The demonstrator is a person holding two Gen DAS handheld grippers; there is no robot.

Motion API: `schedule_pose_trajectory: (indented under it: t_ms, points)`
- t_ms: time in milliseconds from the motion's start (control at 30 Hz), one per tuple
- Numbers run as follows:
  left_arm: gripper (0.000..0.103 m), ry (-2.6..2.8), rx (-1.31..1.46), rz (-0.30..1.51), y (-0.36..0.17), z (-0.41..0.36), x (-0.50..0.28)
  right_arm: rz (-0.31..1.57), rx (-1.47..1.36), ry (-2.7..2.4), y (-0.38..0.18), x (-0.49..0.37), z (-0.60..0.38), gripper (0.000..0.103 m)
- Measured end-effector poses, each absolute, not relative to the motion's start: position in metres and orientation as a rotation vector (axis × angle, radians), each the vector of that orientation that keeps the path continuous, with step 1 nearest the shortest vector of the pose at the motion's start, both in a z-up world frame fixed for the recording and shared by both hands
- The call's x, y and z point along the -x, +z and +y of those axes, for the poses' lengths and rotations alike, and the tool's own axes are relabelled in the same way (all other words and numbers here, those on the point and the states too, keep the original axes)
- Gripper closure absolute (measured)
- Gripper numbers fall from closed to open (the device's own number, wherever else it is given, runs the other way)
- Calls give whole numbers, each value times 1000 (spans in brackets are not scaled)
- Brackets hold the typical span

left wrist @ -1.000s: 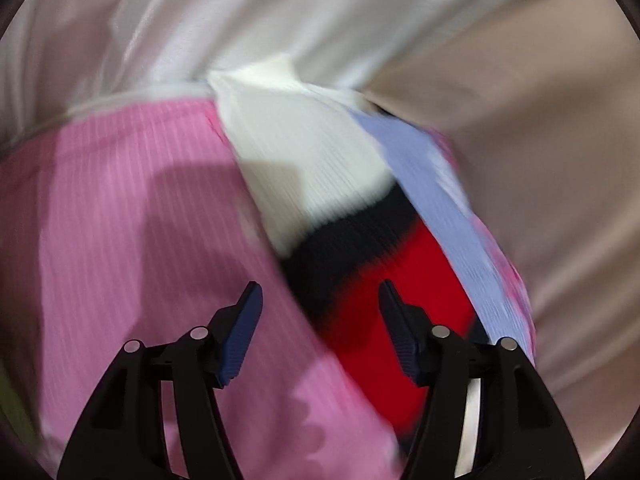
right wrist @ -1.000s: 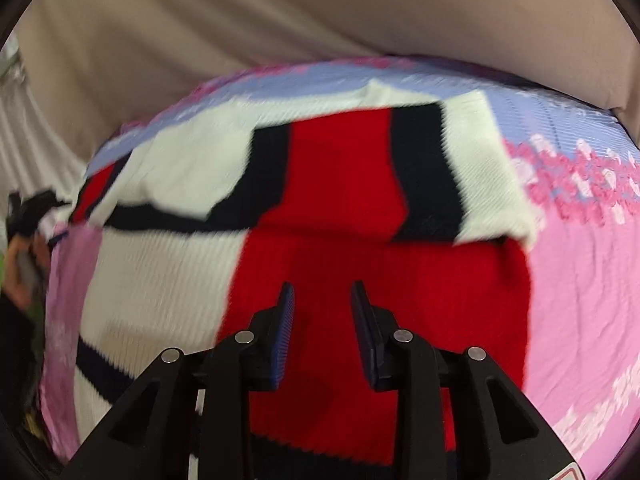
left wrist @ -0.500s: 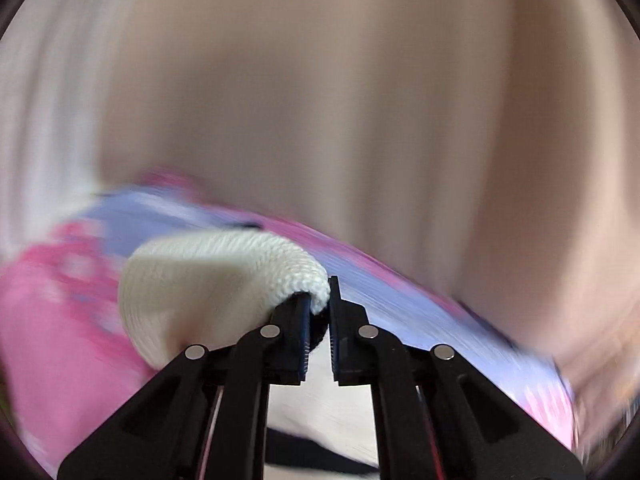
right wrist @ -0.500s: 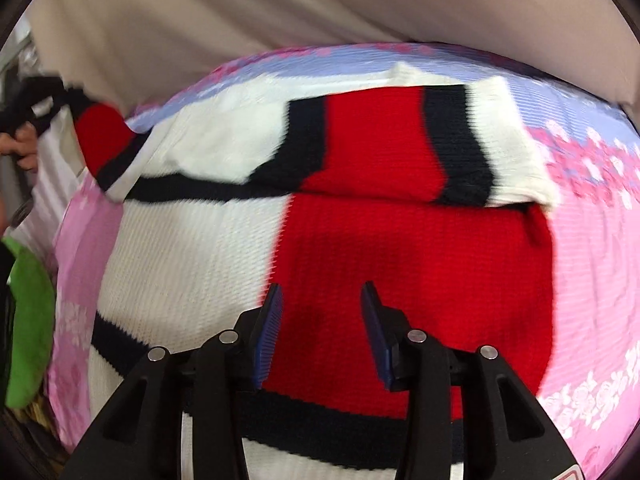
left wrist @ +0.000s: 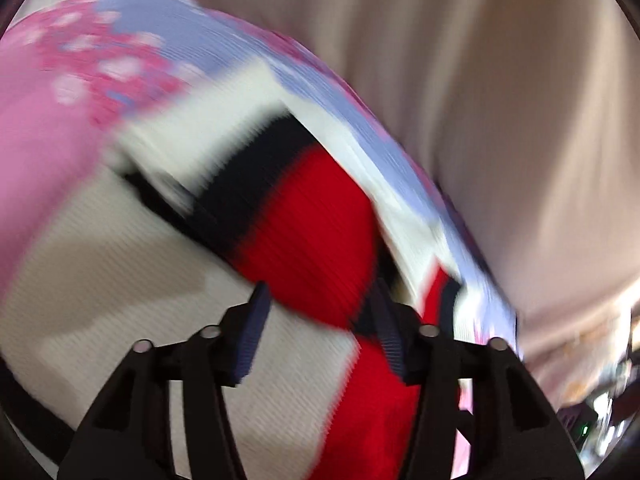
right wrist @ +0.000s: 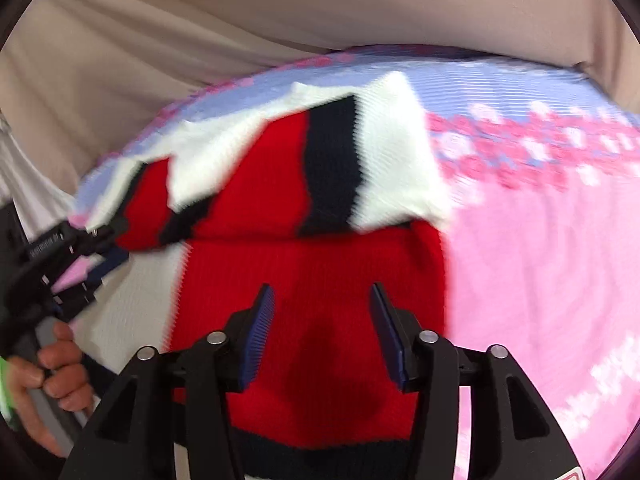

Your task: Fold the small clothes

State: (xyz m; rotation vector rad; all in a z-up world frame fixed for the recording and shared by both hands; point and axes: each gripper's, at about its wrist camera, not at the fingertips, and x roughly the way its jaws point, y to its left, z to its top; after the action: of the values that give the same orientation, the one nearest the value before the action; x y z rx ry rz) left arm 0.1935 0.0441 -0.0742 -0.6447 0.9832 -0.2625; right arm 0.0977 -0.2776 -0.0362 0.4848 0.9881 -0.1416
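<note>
A small knit sweater (right wrist: 320, 280) in red, white and black blocks lies on a pink and lilac floral sheet (right wrist: 540, 260). Both sleeves are folded across its upper part. It also shows in the left wrist view (left wrist: 312, 220), blurred. My left gripper (left wrist: 320, 304) is open and empty just above the folded sleeve; it also shows at the left of the right wrist view (right wrist: 92, 256), held by a hand. My right gripper (right wrist: 322, 304) is open and empty, hovering over the red body panel.
The sheet (left wrist: 48, 140) covers a bed. Beige curtains (right wrist: 200, 32) hang close behind the bed's far edge. A green item (right wrist: 5, 392) peeks in at the left edge.
My left gripper let go of the white sleeve end it pinched half a second ago and now stands open over the sleeve laid across the sweater. My right gripper opened wider.
</note>
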Motion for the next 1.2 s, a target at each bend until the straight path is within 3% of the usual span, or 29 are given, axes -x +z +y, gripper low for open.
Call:
schedule_pose_trajectory:
  t_ms: [133, 200, 300, 367, 400, 433, 467, 500, 633, 733, 833, 933, 1000, 1033, 1100, 1200]
  points:
    - [48, -88, 725, 998, -89, 90, -220, 930, -352, -119, -15, -154, -239, 49]
    - [48, -48, 742, 1006, -97, 101, -231, 934, -229, -89, -12, -186, -211, 39]
    - [55, -33, 743, 1032, -105, 106, -239, 981, -22, -89, -29, -237, -173, 39]
    - [66, -19, 693, 1027, -102, 102, -239, 1001, 73, -105, -45, -262, -157, 40]
    - [70, -13, 656, 1029, -102, 90, -243, 1013, 88, -110, -52, -268, -156, 48]
    - [77, -5, 620, 1036, -103, 86, -244, 1029, 81, -119, -59, -274, -158, 64]
    - [81, -3, 601, 1042, -104, 84, -242, 1020, 39, -129, -59, -273, -166, 95]
    - [82, -2, 589, 1046, -103, 83, -242, 984, -43, -136, -52, -267, -178, 96]
    - [83, -27, 571, 1052, -105, 87, -247, 862, -481, -210, -39, -200, -266, 95]
    - [82, -26, 582, 1053, -105, 88, -247, 951, -590, -271, -75, -173, -296, 86]
    - [82, -51, 703, 1056, -107, 97, -246, 905, -681, -230, -81, -152, -308, 83]
    - [82, -53, 806, 1042, -110, 105, -242, 889, -656, -237, -73, -159, -315, 58]
    - [84, -46, 814, 1040, -109, 104, -241, 894, -663, -250, -78, -167, -325, 53]
    - [91, -36, 806, 1038, -107, 103, -241, 895, -676, -252, -80, -171, -328, 54]
    - [95, -26, 800, 1007, -96, 102, -239, 923, -696, -238, -84, -184, -334, 96]
    - [95, -29, 775, 914, -67, 106, -233, 744, -658, -156, -22, -175, -329, 97]
